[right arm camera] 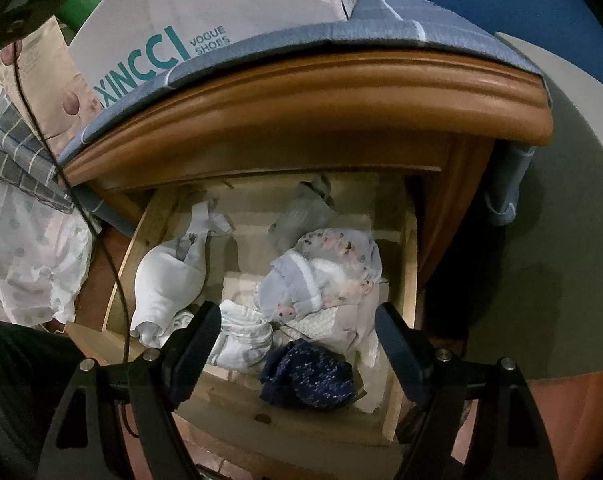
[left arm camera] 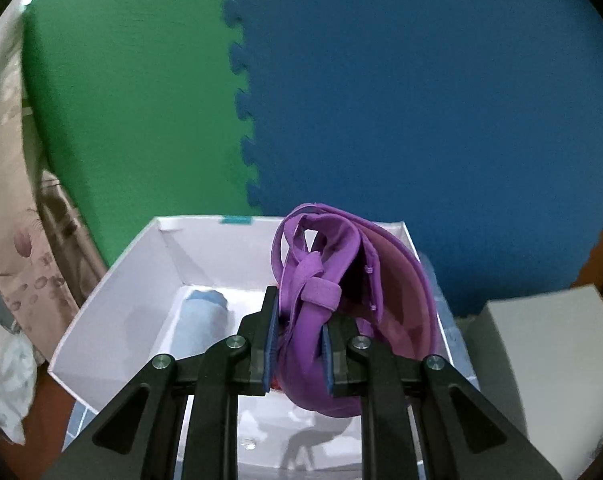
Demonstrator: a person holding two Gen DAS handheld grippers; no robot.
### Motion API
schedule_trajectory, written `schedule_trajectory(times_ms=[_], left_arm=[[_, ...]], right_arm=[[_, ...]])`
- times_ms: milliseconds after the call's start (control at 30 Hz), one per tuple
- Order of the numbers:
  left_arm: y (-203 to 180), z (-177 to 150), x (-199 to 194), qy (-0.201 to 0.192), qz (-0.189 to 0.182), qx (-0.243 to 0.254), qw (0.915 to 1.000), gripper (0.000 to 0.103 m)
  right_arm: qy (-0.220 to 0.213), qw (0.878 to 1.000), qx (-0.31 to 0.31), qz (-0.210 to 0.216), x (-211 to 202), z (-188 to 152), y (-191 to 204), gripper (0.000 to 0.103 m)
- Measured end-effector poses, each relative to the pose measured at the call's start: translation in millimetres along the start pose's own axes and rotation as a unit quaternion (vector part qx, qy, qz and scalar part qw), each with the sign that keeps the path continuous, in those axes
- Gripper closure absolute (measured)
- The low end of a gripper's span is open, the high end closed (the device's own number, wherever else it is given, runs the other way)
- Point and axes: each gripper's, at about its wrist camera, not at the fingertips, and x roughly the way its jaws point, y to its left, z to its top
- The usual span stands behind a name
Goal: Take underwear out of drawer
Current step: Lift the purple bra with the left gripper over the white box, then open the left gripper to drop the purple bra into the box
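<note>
Underwear (left arm camera: 341, 300), smooth purple fabric w/ straps, clamped in left tool (left arm camera: 299, 354); right tool (right arm camera: 297, 340) apart over wooden drawer (right arm camera: 405, 280), maybe cotton inside.

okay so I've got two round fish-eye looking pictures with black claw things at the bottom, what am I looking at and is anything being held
Those claws are two-finger grippers that a person holds, one in each hand. Each carries a camera looking along its fingers.

In the left-hand picture, the left gripper is shut on a purple bra, above an open white box that holds a pale blue roll.

In the right-hand picture, the right gripper is open and holds nothing, over an open wooden drawer of underwear, among it a white bra and a dark blue piece.
</note>
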Motion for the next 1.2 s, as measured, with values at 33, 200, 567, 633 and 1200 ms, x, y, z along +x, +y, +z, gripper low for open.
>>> schedule_trajectory(times_ms=[33,200,567,633,1200], left_arm=[[-1,-1,5,0.006,0.003,0.002,1.0,0.087],[-18,-5,23,0.021,0.023,0.033,0.999,0.087],[-44,-6,42,0.041,0.004,0.071,0.9966,0.082],[-44,-6,45,0.047,-0.007,0.077,0.9959,0.074],[52,0,-66,-0.094,-0.085,-0.026,0.9916,0.007]], right_arm=[[0.001,1.0,0.0,0.002,0,0,0,0.022],[0.003,1.0,-0.001,0.01,1,-1,3,0.022],[0.01,1.0,-0.004,0.01,4,-3,8,0.022],[0.011,1.0,-0.003,0.01,5,-3,7,0.022],[0.026,1.0,-0.001,0.009,13,-6,2,0.022]])
